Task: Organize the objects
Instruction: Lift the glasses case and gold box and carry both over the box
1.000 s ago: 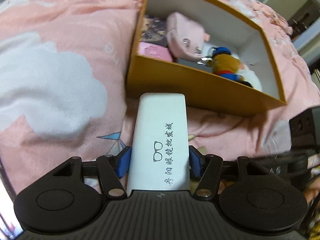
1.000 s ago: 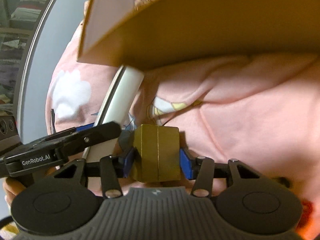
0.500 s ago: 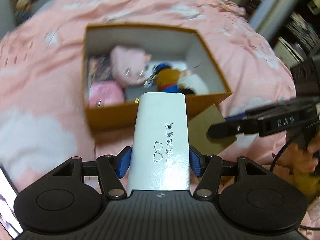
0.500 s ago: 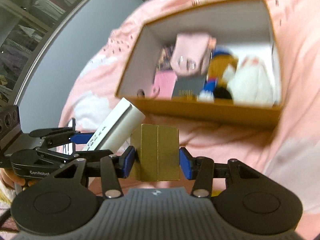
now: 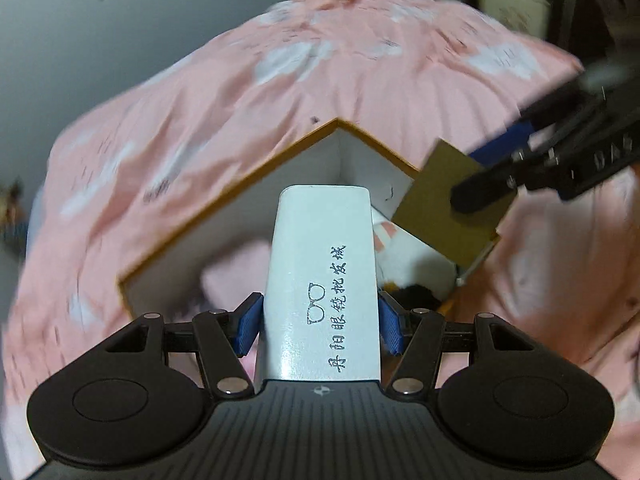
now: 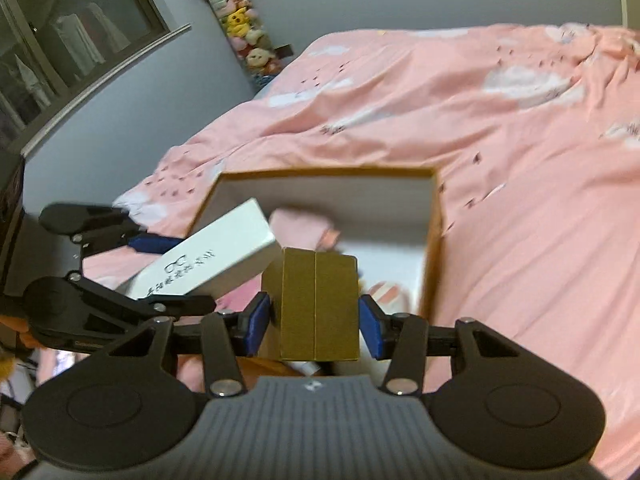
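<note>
My left gripper (image 5: 318,322) is shut on a white glasses case (image 5: 324,276) with black printed characters, held over the open orange cardboard box (image 5: 224,200). My right gripper (image 6: 316,322) is shut on a small gold-brown box (image 6: 318,304), held over the same orange box (image 6: 434,240). In the right wrist view the white case (image 6: 208,258) and the left gripper (image 6: 160,274) come in from the left. In the left wrist view the gold box (image 5: 444,208) and the right gripper (image 5: 504,168) come in from the right. Pink items lie blurred inside the box.
The box sits on a bed with a pink cloud-print cover (image 6: 520,128). A grey wall, a window (image 6: 60,44) and a tall column of plush toys (image 6: 244,28) stand behind the bed.
Both grippers have risen and moved forward from beside the box's front wall to above its opening, still holding the case and the gold box. The two held objects are now close together.
</note>
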A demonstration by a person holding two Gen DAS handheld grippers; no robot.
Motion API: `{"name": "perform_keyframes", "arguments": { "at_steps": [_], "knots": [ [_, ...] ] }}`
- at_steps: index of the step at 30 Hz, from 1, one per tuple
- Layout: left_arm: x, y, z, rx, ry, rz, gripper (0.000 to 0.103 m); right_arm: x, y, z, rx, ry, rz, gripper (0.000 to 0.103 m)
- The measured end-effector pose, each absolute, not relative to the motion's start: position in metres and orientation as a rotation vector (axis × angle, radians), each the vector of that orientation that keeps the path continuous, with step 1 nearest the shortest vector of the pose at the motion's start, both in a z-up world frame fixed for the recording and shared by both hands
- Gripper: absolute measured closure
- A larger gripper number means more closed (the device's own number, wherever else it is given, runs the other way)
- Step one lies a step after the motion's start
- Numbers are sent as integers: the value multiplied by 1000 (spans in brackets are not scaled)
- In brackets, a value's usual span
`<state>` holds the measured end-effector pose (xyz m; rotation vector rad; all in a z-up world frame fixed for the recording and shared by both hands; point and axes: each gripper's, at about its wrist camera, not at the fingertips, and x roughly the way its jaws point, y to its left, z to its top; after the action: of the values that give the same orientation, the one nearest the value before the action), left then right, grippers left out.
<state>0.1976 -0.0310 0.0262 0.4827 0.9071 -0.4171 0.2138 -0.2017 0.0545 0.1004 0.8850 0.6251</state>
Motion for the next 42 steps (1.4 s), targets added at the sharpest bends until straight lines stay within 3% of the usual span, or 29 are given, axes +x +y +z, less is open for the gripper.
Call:
{"name": "perform_keyframes", "arguments": {
  "at_steps": [12,22,33,42],
  "knots": [
    [272,-82,-35,888,877,-617,34,253,-209,59,-65,836,571,53],
    [299,-101,-68,1101,858,-755,34,275,-218,53,-25,858,564,53],
    [306,-96,-93,1182,839,-782,30,287,-210,45,-28,873,545,53],
    [294,-70,-70,1050,829,-684,25,282,-210,45,-25,877,545,54]
  ]
}}
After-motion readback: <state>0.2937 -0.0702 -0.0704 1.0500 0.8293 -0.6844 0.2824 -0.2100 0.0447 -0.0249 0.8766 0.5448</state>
